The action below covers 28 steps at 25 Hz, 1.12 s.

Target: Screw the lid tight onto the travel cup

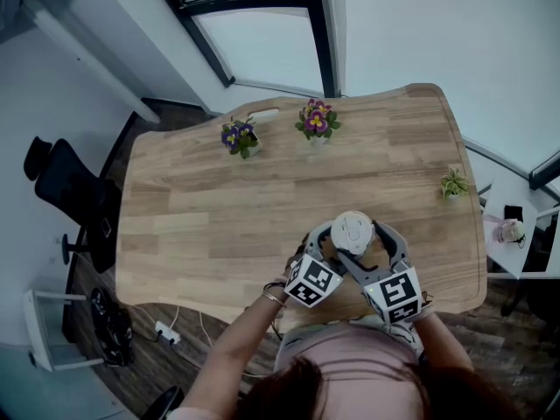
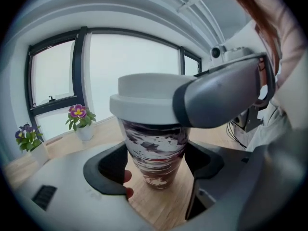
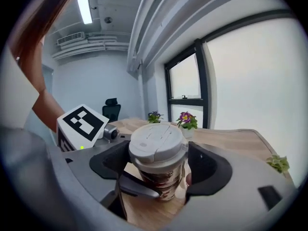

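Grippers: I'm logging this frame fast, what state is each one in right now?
Left gripper: shut on the travel cup, at its body.
Right gripper: shut on the lid.

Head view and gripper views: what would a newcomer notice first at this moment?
The brown-and-white patterned travel cup stands near the person's edge of the light wooden table, clamped low on its body by the left gripper. The right gripper has its fingers round the cup's white plastic lid. A small potted pink-and-purple flower sits at the far edge.
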Available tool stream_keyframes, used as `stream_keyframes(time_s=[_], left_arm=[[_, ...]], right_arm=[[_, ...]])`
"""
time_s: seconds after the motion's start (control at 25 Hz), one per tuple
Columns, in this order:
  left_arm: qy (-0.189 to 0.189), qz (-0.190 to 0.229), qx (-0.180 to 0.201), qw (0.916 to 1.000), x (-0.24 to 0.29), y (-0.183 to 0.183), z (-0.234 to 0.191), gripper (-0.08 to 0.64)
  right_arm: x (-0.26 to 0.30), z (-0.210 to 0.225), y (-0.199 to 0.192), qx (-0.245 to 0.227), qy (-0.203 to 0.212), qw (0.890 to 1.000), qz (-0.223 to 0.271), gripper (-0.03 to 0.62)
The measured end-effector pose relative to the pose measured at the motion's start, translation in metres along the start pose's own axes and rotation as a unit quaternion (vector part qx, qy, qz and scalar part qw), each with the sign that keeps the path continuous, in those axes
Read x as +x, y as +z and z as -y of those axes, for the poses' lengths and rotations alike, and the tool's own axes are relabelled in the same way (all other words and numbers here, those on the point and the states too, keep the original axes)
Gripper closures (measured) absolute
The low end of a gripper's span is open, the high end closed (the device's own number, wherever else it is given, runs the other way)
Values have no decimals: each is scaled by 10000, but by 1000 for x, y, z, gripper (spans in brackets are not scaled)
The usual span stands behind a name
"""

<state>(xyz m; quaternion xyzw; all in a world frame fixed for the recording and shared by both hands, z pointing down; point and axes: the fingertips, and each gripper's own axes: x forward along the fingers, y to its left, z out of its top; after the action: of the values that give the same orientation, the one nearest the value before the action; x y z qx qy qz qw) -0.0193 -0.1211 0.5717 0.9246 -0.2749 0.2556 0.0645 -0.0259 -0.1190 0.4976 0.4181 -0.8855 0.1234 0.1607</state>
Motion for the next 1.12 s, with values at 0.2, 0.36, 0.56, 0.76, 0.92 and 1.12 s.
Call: stream_keyframes(time_s=[0.2,0.36,0.56,0.76,0.92,1.12], left_arm=[[-637,-174,407,9970,-2,-3,6,204],[-857,-240,570,9944,-2,-3,6,204],[-490,-111,358,9981,0,0,4,204],[154,42,-12,9999,2,2,2,204],[-205,-23,147,9997,3,0,2,204],[-950,-235,634,9932,0,-2,8,204]], right_arm=[[-2,-7,-6,-492,1132,9916,-388,210],[0,-9,-1,-990,1616,9805,-514,210],[3,-5,3,-699,974,9925,-242,210],[2,-1,1,-240,-22,9997,6,210],[0,-5,-1,-138,553,9984,-54,209],[-3,-4,-6,-574,1280,9893,-411,208]])
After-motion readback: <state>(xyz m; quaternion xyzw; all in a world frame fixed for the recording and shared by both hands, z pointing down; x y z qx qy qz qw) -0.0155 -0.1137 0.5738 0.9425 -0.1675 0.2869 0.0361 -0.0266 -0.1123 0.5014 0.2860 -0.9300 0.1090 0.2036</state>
